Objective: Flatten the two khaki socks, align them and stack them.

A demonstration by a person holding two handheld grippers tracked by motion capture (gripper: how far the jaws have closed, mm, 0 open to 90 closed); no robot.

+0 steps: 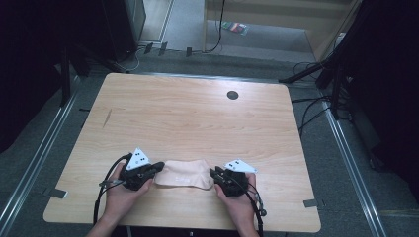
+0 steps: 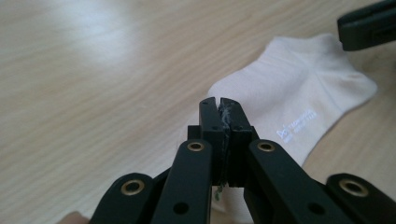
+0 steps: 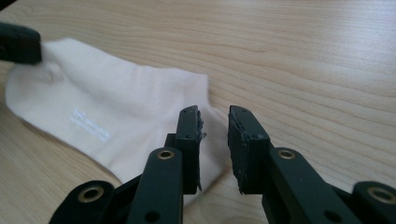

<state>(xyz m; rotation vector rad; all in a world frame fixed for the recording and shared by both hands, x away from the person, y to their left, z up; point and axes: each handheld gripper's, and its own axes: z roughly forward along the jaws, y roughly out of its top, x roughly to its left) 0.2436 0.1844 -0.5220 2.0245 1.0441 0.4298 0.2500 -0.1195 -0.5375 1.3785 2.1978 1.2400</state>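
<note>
A pale cream ankle sock [image 1: 183, 174] lies flat on the wooden table [image 1: 197, 113] near its front edge, between my two grippers. My left gripper [image 1: 157, 167] is at the sock's left end. In the left gripper view its jaws [image 2: 219, 102] are pressed together just above the sock [image 2: 299, 93], with no cloth showing between them. My right gripper [image 1: 213, 173] is at the sock's right end. In the right gripper view it [image 3: 215, 114] stands open with a narrow gap, low over the sock's edge [image 3: 107, 107], gripping nothing. Small white lettering marks the sock.
A dark round cable hole [image 1: 232, 95] sits near the table's far edge. Metal rails and cables [image 1: 311, 108] run along the floor on both sides. Dark stands and equipment [image 1: 346, 59] are beyond the table's corners.
</note>
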